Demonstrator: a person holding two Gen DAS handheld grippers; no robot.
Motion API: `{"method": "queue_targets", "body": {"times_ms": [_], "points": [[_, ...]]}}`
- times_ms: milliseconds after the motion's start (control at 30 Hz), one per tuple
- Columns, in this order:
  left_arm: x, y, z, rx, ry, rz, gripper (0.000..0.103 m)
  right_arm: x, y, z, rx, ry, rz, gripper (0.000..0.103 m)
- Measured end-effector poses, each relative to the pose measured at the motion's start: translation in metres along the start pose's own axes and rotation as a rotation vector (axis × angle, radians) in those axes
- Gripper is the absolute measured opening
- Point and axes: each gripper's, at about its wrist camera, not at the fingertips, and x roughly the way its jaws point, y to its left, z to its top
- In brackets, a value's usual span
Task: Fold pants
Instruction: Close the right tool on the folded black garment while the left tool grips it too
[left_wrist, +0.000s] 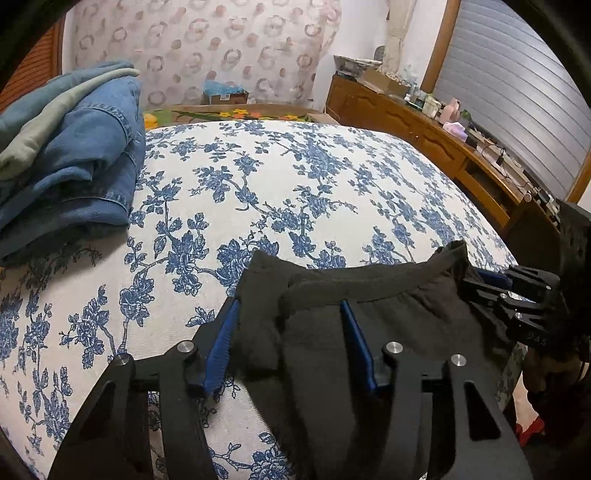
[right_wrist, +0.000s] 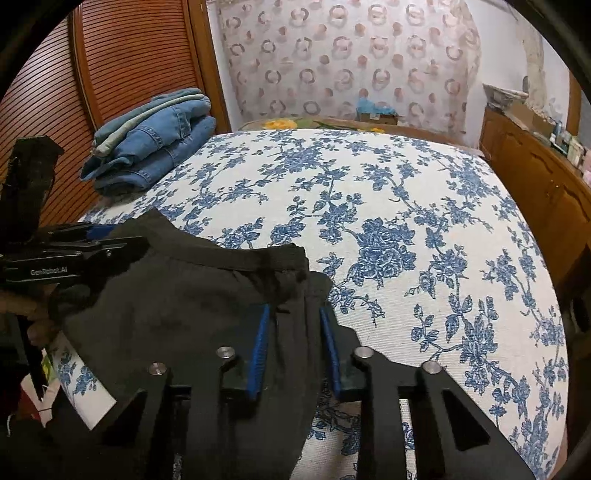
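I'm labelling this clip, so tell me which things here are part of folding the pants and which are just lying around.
Part of the job:
black pants
left claw, shut on the waistband
right claw, shut on the waistband
floral bedspread, the work surface

Just lying about:
stack of folded jeans
cluttered wooden dresser
cardboard box

The blue-flowered white bedspread (right_wrist: 406, 221) lies bare ahead of both grippers, open to its far edge. A stack of folded blue denim garments (right_wrist: 151, 147) blocks the far left corner; a wooden sideboard (left_wrist: 424, 133) borders the right.
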Motion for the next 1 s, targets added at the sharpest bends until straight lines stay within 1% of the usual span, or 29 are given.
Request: {"method": "queue_targets", "body": {"times_ms": [33,100,200,267,500,633,900,1000], "points": [[0.0,0.0,0.0,-0.001,-0.003,-0.01,0.045,0.0,-0.001,0.0,0.003,0.001,0.01,0.018],[-0.002,-0.002,-0.001,-0.001,-0.007,-0.036,0.029,0.001,-0.002,0.0,0.01,0.001,0.024,0.015],[-0.008,-0.007,-0.001,0.01,-0.021,-0.027,0.019,-0.001,-0.002,-0.001,0.014,-0.01,0.034,0.014],[-0.016,-0.011,0.001,0.013,-0.041,-0.029,0.017,-0.004,-0.002,-0.001,0.017,-0.028,0.039,0.012],[-0.05,-0.026,0.008,0.042,-0.13,-0.028,0.017,-0.028,0.0,0.002,0.017,-0.114,0.055,0.012],[-0.065,-0.031,0.016,0.056,-0.172,-0.023,0.017,-0.042,0.002,0.006,0.002,-0.159,0.049,0.011],[-0.076,-0.032,0.031,0.07,-0.218,-0.012,0.016,-0.06,0.005,0.016,-0.022,-0.22,0.04,0.011],[-0.079,-0.032,0.035,0.075,-0.232,-0.004,0.016,-0.06,0.004,0.021,-0.035,-0.233,0.037,0.011]]}}
